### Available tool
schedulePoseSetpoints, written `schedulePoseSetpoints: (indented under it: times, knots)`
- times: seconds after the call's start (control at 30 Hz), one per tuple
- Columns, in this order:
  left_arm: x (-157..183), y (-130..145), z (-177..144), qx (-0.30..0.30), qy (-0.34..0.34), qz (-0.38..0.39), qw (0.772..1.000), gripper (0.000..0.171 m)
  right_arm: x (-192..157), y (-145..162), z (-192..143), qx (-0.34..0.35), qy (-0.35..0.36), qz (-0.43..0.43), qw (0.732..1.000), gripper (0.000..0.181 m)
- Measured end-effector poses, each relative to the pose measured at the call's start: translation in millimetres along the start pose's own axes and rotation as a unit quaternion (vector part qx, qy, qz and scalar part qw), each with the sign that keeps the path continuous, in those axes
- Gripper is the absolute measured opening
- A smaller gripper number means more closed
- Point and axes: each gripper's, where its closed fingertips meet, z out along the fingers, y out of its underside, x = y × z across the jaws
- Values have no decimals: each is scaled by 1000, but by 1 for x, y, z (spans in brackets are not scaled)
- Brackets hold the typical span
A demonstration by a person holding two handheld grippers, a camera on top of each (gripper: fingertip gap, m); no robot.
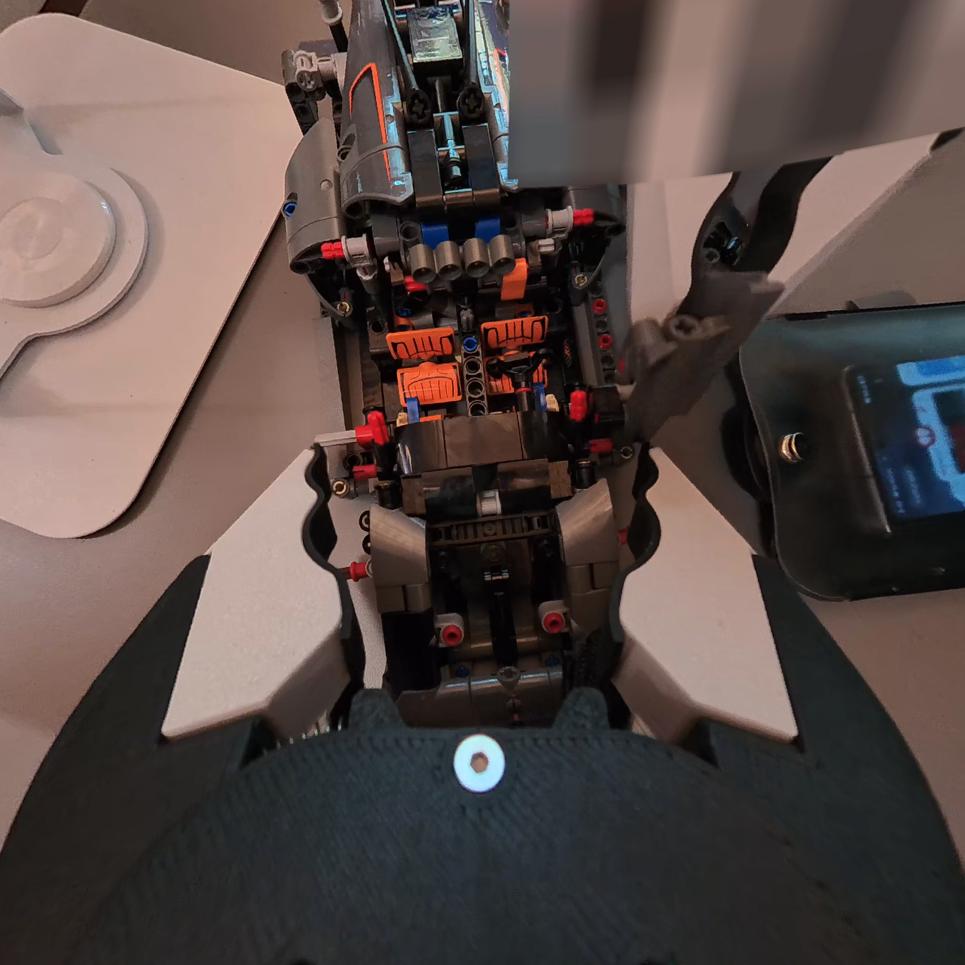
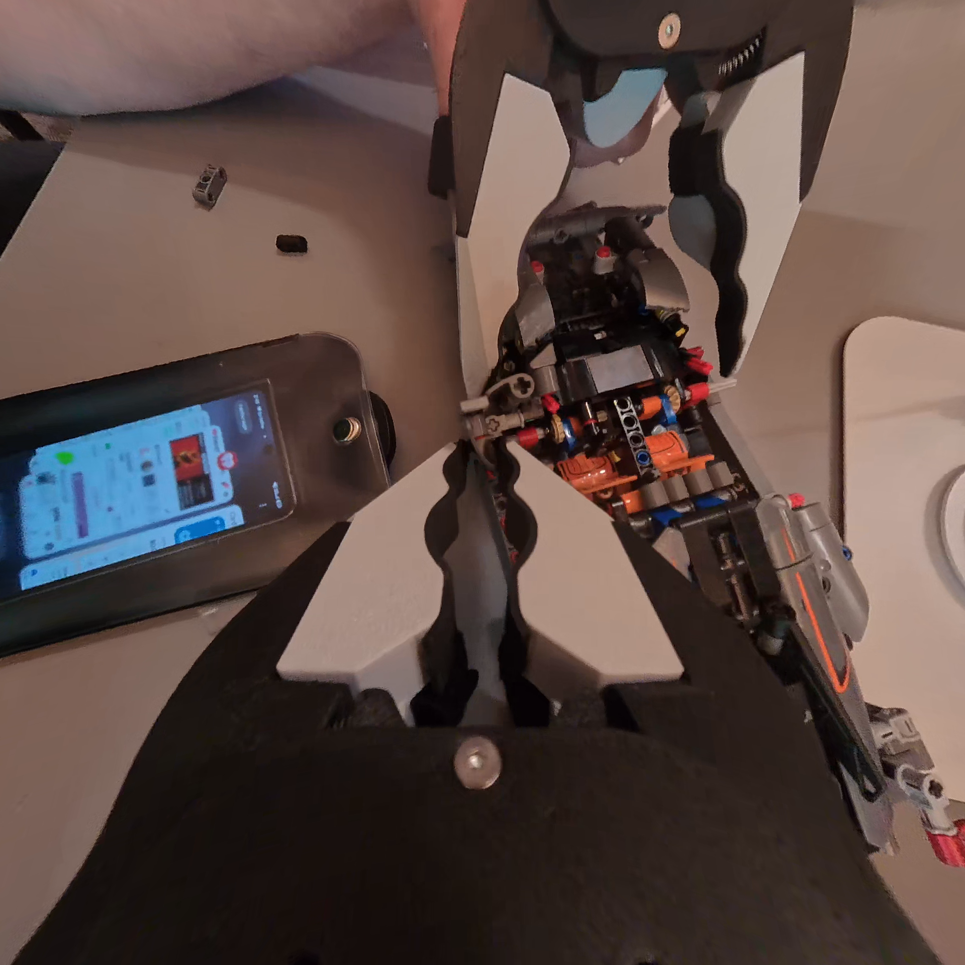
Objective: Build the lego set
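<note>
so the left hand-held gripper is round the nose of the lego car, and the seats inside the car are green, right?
Not quite: the seats are orange, not green, as the left wrist view shows. The rest holds: the left hand-held gripper has its fingers on either side of one end of the lego car.

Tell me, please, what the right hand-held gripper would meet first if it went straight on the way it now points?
Probably the lego car: the right hand-held gripper already has its fingertips at the car's side rail, near the grey pin connectors. Depth is unclear.
</note>
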Motion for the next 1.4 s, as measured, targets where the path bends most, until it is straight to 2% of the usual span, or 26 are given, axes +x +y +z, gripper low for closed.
schedulePoseSetpoints:
  times: [0.87, 1.07, 1.4]
  knots:
    - [2, 5, -4, -2, 10, -9, 1000, 102, 4, 33, -4, -74, -22, 13, 997, 6]
    - [2, 6, -4, -2, 10, -8, 1000, 101, 4, 30, -4, -71, -13, 4, 997, 5]
    - [1, 7, -5, -3, 11, -9, 1000, 99, 1, 7, -4, -23, 4, -12, 1000, 5]
